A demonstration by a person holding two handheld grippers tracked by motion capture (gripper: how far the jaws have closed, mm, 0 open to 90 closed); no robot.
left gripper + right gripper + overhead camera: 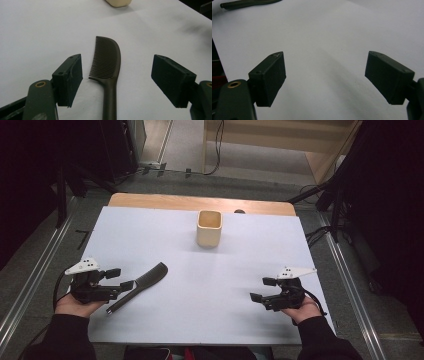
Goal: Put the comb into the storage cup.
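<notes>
— Left gripper view puts the dark comb [108, 67] flat on the white worktop [37, 30], handle running between the left gripper [125, 82]'s wide-open, empty fingers [68, 80].

— It looks like light, stiff, smooth plastic; I'd pinch the round handle, not the fine teeth.

— And the right gripper [325, 80]?

— Spread wide over bare worktop, holding nothing, well apart from the squarish cream cup [208, 228].
</notes>
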